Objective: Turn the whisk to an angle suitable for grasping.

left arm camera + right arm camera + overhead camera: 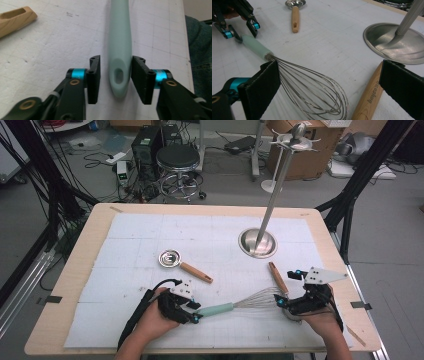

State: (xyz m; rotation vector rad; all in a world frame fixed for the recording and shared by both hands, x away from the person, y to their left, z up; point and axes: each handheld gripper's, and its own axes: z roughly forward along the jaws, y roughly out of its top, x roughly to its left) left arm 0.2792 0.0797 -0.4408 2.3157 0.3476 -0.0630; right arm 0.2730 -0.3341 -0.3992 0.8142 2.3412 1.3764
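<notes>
The mint-green-handled wire whisk (pixel 235 304) is laid flat on the tabletop (pixel 150 240), its handle end bracketed by the released left claw (pixel 115 79); the right claw (pixel 329 82) is spread wide.

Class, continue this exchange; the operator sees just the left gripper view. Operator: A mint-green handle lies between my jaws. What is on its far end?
Observer: It belongs to a whisk; its wire loops lie on the table, reaching toward the right gripper.
Operator: Is that gripper holding the wires?
Observer: No. In the right gripper view its jaws stand wide apart, with the wire loops lying between them.
Operator: And the wooden end at my top left?
Observer: That is the handle of a small metal scoop, which lies apart from the whisk.
</notes>
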